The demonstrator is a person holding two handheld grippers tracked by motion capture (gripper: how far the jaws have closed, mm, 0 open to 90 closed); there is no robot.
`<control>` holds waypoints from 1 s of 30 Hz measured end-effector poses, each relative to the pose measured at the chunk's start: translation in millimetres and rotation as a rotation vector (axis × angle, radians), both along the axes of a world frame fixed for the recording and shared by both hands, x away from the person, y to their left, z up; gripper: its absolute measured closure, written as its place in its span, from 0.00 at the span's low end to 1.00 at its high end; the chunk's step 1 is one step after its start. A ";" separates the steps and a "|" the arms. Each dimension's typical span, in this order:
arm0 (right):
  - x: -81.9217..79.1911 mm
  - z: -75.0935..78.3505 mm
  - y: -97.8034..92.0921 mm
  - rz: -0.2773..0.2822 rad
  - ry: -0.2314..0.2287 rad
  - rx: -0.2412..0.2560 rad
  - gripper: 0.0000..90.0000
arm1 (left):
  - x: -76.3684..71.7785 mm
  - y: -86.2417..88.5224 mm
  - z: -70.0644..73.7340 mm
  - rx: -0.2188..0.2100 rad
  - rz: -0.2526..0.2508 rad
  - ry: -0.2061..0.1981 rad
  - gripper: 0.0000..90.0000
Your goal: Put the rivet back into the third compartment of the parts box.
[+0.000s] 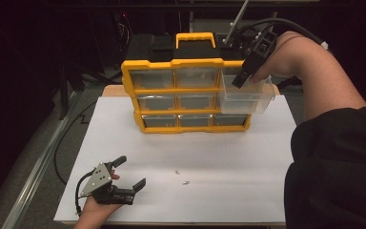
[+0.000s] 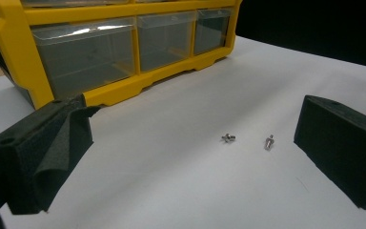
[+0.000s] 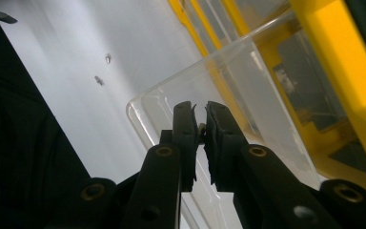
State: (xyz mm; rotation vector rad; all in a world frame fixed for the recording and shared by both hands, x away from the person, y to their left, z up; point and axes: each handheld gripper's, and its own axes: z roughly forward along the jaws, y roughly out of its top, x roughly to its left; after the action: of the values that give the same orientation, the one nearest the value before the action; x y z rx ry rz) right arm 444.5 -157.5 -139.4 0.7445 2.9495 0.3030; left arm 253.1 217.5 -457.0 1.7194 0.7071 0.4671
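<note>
Black jaws of the right gripper [image 3: 199, 131] were nearly closed, pinching a small screw [image 3: 201, 128] above the pulled-out clear drawer [image 1: 245, 95] of the yellow organizer [image 1: 186, 90]. Two screws [image 1: 182, 177] remained on the white sheet in front of the organizer. Beside them, the left gripper [image 1: 129, 171] rested wide open and empty. Judged about one third complete.
</note>
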 end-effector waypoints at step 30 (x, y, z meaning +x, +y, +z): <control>-58.6 -0.8 -25.5 -0.034 -0.028 0.050 0.41 | -1.4 1.2 0.4 0.005 0.011 0.007 0.00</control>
State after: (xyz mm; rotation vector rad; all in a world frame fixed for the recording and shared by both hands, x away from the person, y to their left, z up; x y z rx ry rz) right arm 385.9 -183.0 -140.2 0.7893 2.9099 0.3827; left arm 251.7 218.7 -456.6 1.7233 0.7213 0.4702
